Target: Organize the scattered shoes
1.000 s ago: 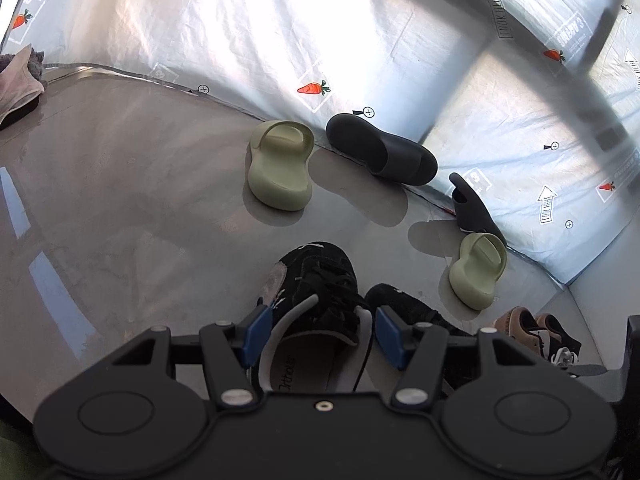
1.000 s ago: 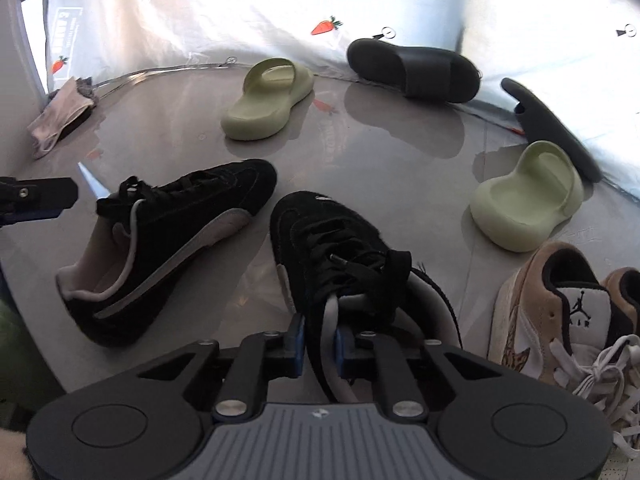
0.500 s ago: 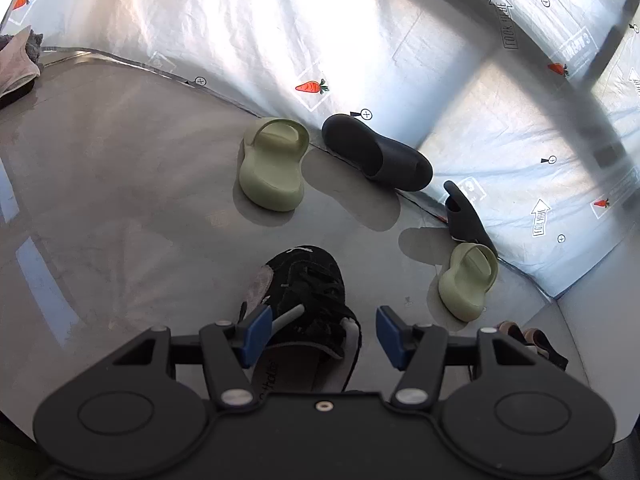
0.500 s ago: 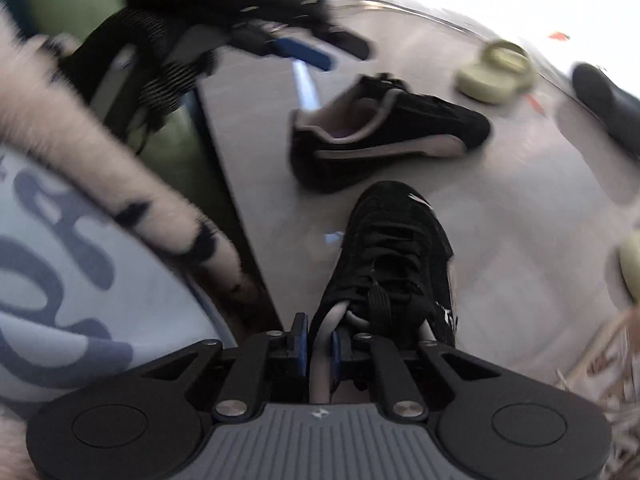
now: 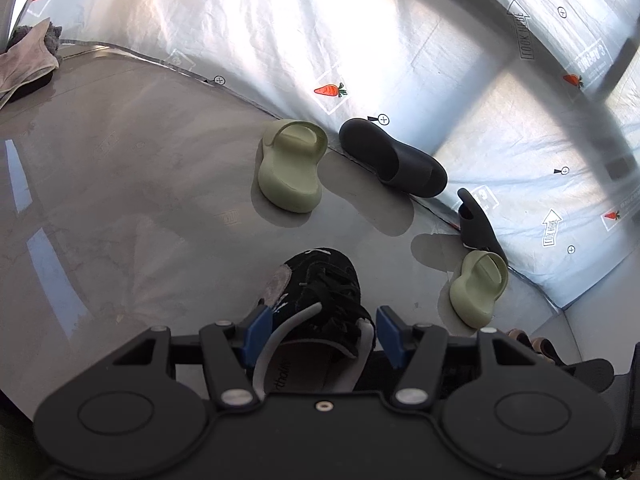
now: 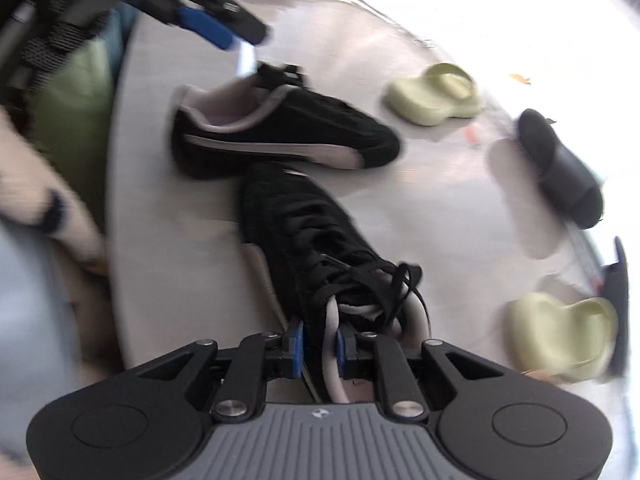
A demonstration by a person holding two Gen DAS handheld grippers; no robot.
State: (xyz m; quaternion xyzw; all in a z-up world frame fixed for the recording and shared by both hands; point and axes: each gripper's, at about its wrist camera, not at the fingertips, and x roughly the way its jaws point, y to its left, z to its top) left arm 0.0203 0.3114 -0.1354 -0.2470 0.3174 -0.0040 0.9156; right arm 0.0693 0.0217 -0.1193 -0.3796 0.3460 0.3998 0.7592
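Your right hand-held gripper (image 6: 319, 346) straddles the collar of a black sneaker (image 6: 308, 236); its jaws are opening, the collar between them. That sneaker's toe nearly meets the second black sneaker (image 6: 280, 136), which lies on its side near the worktop's (image 5: 120, 200) left edge. Your left hand-held gripper (image 5: 320, 334) stands apart around that shoe's heel, pads not pressing. Green slides (image 5: 290, 168) (image 5: 478, 288) and black slides (image 5: 394, 160) (image 5: 476, 226) lie along the far edge.
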